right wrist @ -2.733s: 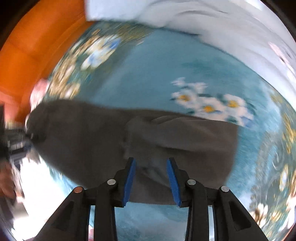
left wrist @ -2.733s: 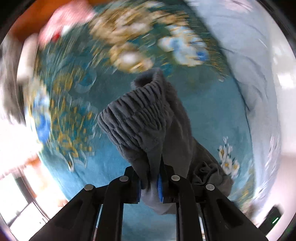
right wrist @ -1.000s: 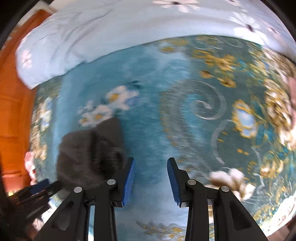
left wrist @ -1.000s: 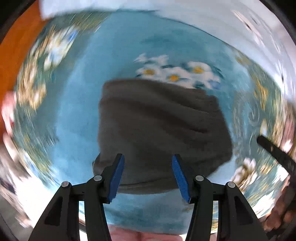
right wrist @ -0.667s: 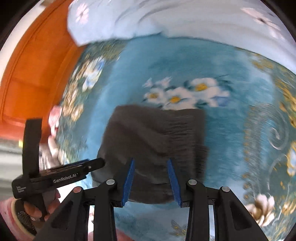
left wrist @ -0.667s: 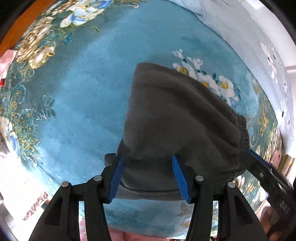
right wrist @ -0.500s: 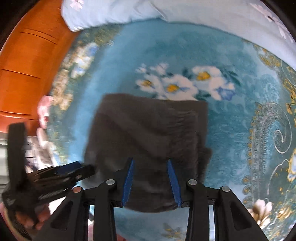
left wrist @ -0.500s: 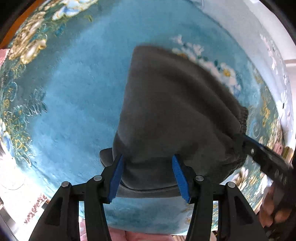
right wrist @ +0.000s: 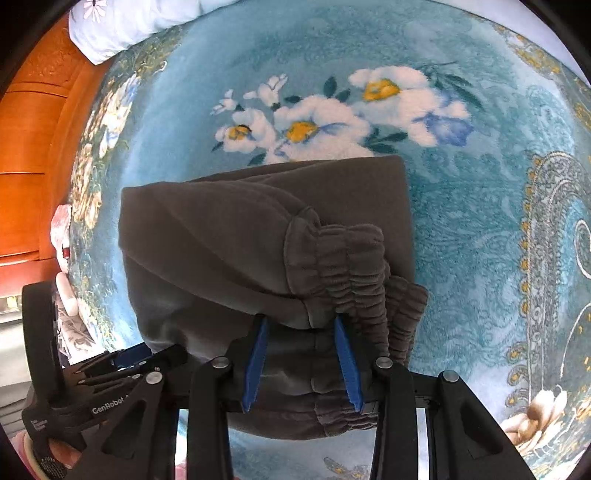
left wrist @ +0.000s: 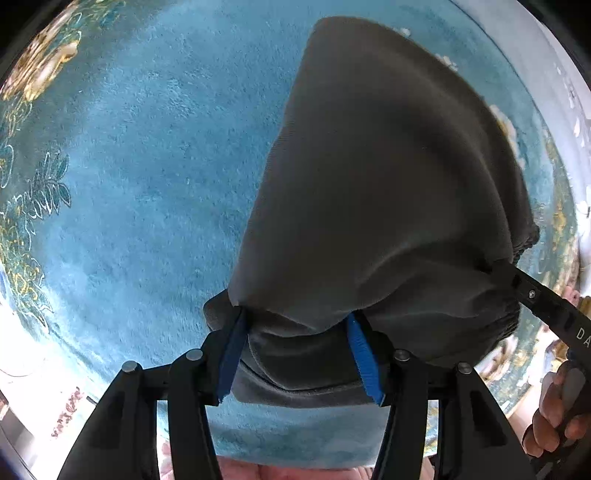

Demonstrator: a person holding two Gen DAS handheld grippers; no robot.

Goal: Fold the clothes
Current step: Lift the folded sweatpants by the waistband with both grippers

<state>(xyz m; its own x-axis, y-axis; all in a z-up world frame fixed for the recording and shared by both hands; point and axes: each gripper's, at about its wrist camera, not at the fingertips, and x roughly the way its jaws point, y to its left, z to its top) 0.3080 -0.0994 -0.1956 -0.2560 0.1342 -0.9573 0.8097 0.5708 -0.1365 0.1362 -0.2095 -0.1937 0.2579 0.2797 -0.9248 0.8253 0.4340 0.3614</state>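
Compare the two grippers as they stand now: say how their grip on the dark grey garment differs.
The left gripper straddles a plain folded edge of the dark grey garment; the right gripper sits by its gathered elastic waistband. The left's jaws stand wider apart than the right's. Both have blue pads and fabric between open fingers.

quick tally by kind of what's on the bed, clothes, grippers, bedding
grey folded garment: 1
grippers: 2, left gripper and right gripper
blue floral blanket: 1
pale pillow or quilt: 1
total: 5
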